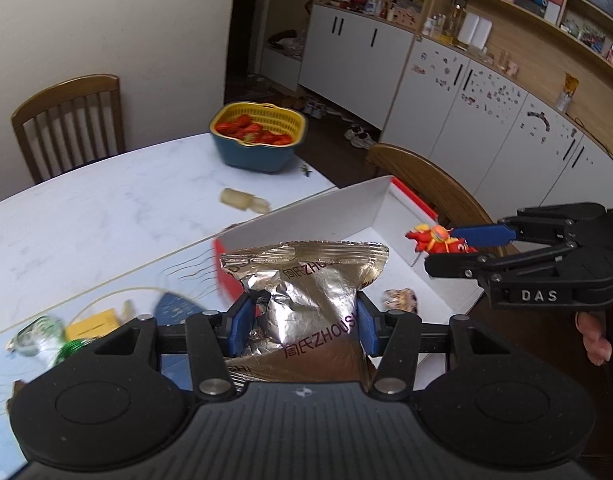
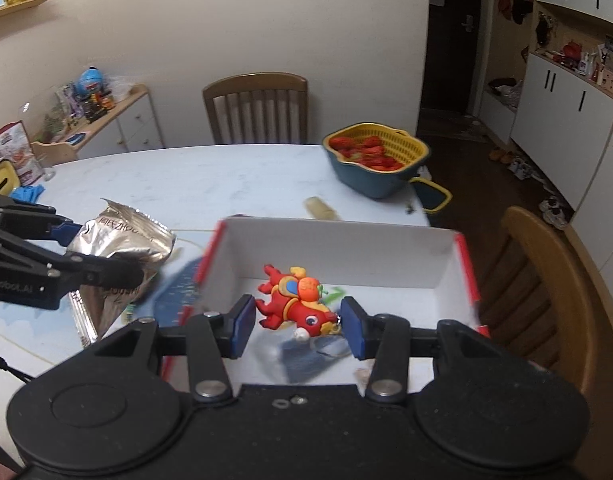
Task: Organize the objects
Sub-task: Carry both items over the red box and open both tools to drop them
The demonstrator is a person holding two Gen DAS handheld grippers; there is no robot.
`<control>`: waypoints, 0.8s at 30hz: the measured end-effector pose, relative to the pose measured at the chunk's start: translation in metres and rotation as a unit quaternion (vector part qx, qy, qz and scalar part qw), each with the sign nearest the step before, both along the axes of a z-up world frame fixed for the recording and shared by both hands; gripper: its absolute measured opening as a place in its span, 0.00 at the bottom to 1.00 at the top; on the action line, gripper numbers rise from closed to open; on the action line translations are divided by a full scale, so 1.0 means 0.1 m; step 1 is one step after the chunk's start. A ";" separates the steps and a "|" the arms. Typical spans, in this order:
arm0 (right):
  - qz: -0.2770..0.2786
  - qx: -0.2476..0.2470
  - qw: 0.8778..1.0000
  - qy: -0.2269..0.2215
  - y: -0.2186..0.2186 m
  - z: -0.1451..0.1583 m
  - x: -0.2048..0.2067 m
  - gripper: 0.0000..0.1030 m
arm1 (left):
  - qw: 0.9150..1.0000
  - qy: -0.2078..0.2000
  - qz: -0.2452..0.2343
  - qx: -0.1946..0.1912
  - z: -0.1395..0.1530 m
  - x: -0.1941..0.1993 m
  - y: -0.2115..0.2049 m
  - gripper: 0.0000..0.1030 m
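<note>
Now left fingers [image 1: 306, 326] pinch the foil bag [image 1: 306, 280]; right fingers [image 2: 297, 326] clamp the red toy [image 2: 294, 306].

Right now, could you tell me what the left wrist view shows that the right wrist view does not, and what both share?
Only the left wrist view: a long white cabinet run with open shelves above, and a glass item at the table's near edge.

Only the right wrist view: a low sideboard crowded with toys, and blue gloves on the table.

Both: the left tongs clamping the silver snack bag, the right tongs holding the red toy over the white box, and the strawberry basket.
</note>
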State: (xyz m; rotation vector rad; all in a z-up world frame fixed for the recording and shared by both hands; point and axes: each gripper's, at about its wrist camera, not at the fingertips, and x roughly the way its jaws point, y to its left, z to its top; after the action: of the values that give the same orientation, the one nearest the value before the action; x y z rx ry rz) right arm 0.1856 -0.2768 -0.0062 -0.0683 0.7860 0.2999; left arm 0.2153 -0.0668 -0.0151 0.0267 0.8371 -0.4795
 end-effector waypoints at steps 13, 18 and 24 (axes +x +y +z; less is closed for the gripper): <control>0.000 -0.015 0.999 0.031 -0.51 -0.40 0.55 0.44 | 0.998 0.029 -0.037 0.038 -0.41 0.26 -0.91 0.50; 0.005 -0.016 0.998 0.060 -0.56 -0.62 0.76 0.44 | 0.997 0.047 -0.037 0.049 -0.63 0.38 -1.13 0.50; 0.021 -0.035 0.996 0.083 -0.49 -0.80 0.96 0.44 | 0.995 0.056 -0.046 0.073 -0.85 0.49 -1.36 0.50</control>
State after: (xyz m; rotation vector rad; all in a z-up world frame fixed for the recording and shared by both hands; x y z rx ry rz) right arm 0.2820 -0.3258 -0.0865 -0.1269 0.9602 0.3201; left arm 0.2640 -0.2028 -0.0998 0.1740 0.9833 -0.5088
